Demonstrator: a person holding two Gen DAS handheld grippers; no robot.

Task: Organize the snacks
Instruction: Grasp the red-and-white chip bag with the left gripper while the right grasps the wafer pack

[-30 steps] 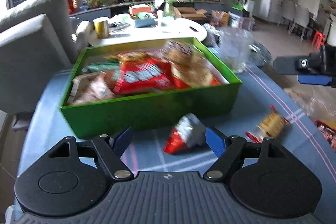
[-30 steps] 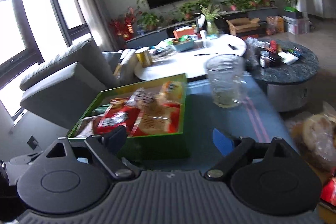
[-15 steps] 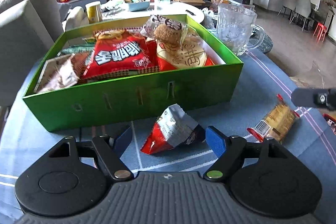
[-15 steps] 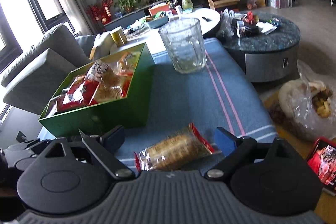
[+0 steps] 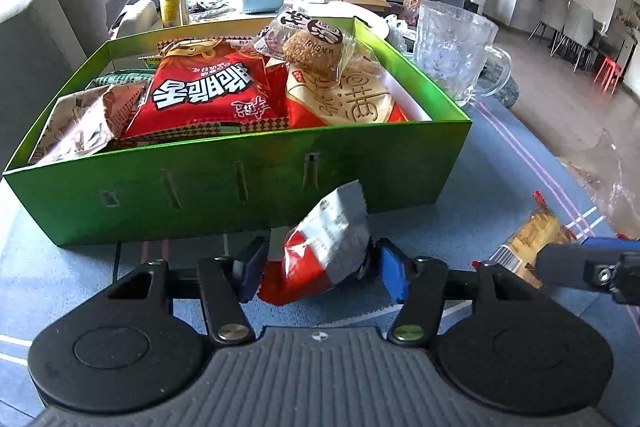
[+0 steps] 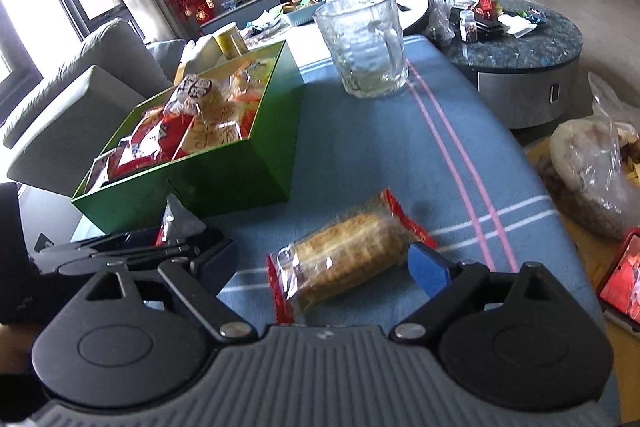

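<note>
Pick-up step: left gripper (image 5: 318, 269) brackets the red-and-silver packet (image 5: 326, 251) before the green box (image 5: 240, 183), right gripper (image 6: 322, 263) the cracker pack (image 6: 344, 251); both gape, holding nothing, closing due next.

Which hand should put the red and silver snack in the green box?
Left. Its gripper already has its fingers either side of the red and silver snack, just in front of the green box. The right gripper straddles the cracker pack.
</note>
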